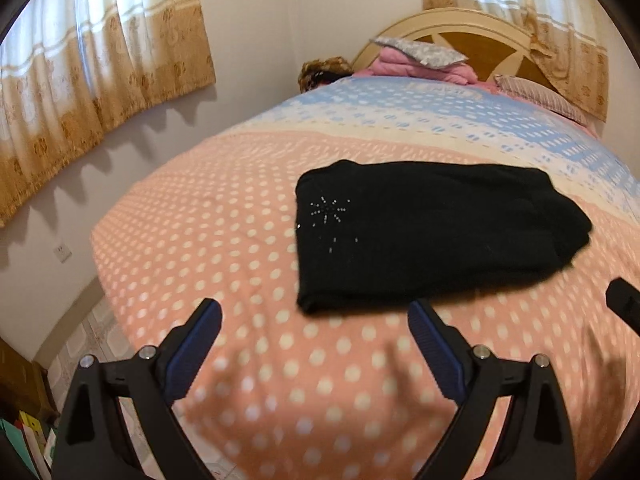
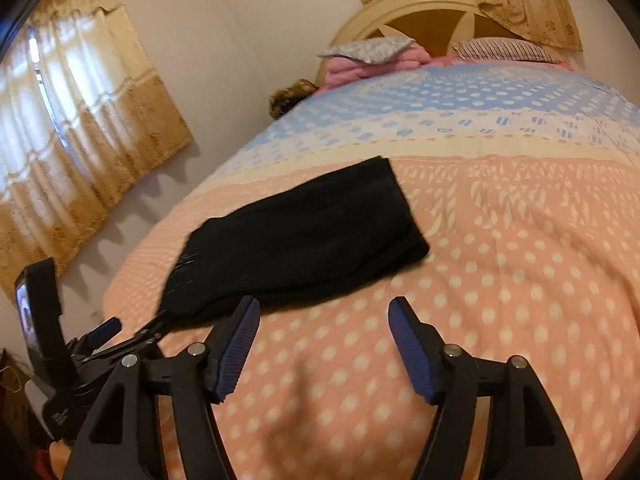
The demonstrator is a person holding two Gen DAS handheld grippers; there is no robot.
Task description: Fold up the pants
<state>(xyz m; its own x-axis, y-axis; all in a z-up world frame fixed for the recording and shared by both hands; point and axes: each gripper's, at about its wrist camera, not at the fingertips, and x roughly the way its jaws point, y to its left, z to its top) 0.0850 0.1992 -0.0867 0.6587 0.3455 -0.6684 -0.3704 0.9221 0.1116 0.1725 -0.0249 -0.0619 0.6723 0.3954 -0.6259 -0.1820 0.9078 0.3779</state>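
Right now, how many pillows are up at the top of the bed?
2. A grey flowery pillow lies on top of the folded pink blanket, and a striped pillow lies to its right, against the headboard. The blanket may hide more.

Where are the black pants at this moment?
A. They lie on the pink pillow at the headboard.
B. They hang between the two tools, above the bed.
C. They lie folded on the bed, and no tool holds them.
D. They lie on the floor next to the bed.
C: the black pants lie folded on the dotted bedspread, and the left tool and right tool stand open and empty.
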